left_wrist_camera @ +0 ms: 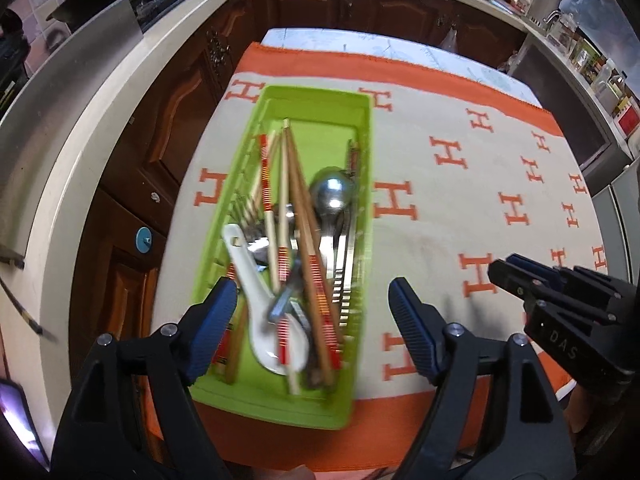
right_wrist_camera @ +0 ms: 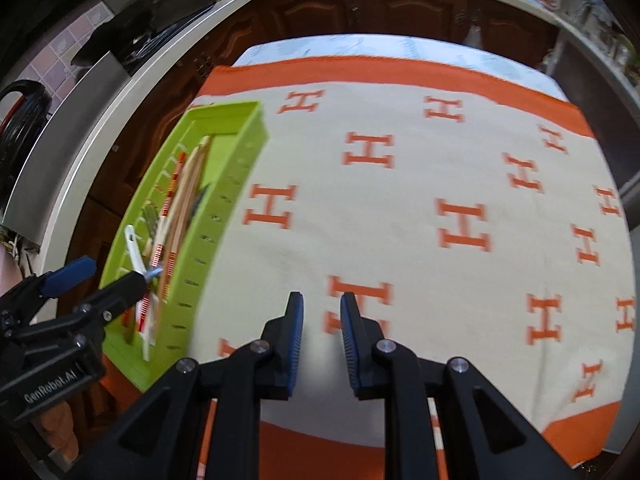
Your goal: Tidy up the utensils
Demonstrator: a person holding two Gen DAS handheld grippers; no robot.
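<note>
A lime-green plastic tray (left_wrist_camera: pixel 316 94) lies lengthwise on the table and holds mixed utensils. In it are a white ceramic spoon (left_wrist_camera: pixel 256 300), a round metal spoon (left_wrist_camera: pixel 332 192), wooden chopsticks (left_wrist_camera: pixel 300 208) with red-striped ends, and forks (left_wrist_camera: pixel 246 220). My left gripper (left_wrist_camera: pixel 312 288) hangs wide open over the tray's near end, holding nothing. My right gripper (right_wrist_camera: pixel 322 300) hovers over bare cloth to the right of the tray (right_wrist_camera: pixel 224 184), its fingers a narrow gap apart with nothing between them. It also shows at the right of the left wrist view as the right gripper (left_wrist_camera: pixel 502 266).
A cream tablecloth (right_wrist_camera: pixel 400 208) with orange H marks and an orange border covers the table. Dark wooden cabinets (left_wrist_camera: pixel 172 120) and a pale L-shaped counter (left_wrist_camera: pixel 92 120) run along the left and back. Appliances and jars crowd the counter at back right (left_wrist_camera: pixel 560 12).
</note>
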